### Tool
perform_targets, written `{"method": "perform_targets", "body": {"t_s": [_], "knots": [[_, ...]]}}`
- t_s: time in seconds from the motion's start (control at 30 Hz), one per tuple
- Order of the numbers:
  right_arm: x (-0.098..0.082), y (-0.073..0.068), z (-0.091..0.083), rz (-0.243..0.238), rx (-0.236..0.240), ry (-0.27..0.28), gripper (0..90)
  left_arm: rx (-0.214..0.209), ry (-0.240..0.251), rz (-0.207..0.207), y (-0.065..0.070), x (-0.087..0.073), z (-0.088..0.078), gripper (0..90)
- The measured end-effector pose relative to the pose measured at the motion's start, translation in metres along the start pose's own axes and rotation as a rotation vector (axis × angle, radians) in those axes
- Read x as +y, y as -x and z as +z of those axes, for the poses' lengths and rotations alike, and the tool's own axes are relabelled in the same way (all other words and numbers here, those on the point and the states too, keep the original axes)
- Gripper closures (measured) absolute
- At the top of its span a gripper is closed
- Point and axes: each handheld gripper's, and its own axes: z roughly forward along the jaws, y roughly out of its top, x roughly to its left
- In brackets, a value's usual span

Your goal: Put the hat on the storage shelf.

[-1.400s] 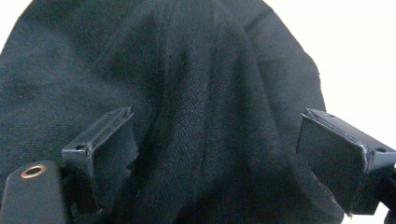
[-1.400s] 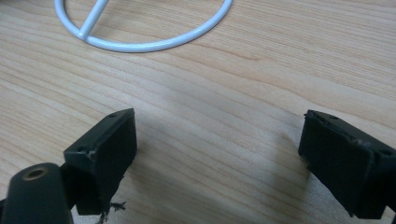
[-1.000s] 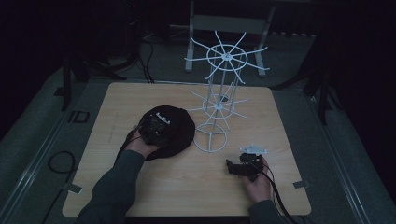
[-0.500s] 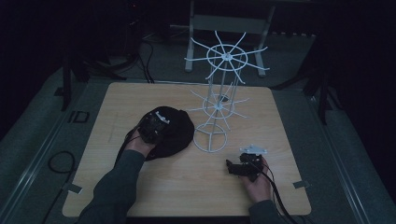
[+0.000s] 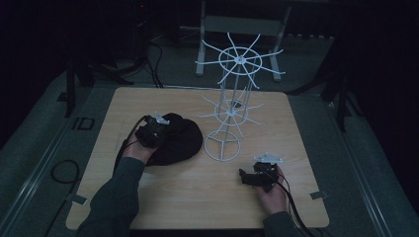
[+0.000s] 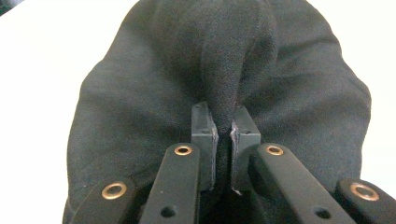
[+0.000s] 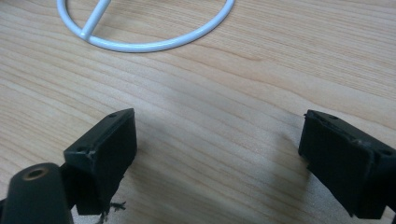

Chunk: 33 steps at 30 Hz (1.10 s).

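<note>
A black cloth hat (image 5: 178, 140) lies on the wooden table (image 5: 163, 197), left of a white wire rack (image 5: 232, 106). My left gripper (image 5: 153, 132) rests on the hat's left side. In the left gripper view, the left gripper (image 6: 225, 128) is shut on a raised fold of the hat (image 6: 219, 70). My right gripper (image 5: 245, 177) sits low over the table at the front right, pointing left. In the right gripper view, the right gripper (image 7: 219, 140) stands open over bare wood, with the rack's ring base (image 7: 140, 44) just ahead.
The rack has a round ring base (image 5: 223, 146) and two tiers of spokes, the upper one (image 5: 239, 60) high over the table's far side. A white frame (image 5: 242, 24) stands on the floor behind. Cables (image 5: 64, 170) lie on the floor at left.
The left gripper has shifted slightly on the hat, and the hat has bunched a little under it. The right gripper has stayed in place.
</note>
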Motion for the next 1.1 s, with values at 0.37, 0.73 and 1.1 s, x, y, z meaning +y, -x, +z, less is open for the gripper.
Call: {"method": "perform_targets", "body": {"t_s": [0.37,0.73,1.1], "knots": [[0.0,0.0,0.0,0.0,0.0,-0.001,11.1,-0.014,0.08,-0.053,-0.014,-0.005,-0.025,84.4],[0.0,0.0,0.0,0.0,0.0,-0.001,11.1,-0.022,0.104,-0.061,-0.022,-0.009,-0.039,84.3],[0.0,0.0,0.0,0.0,0.0,0.0,11.1,-0.053,0.19,-0.122,-0.034,-0.009,-0.063,84.3]]}}
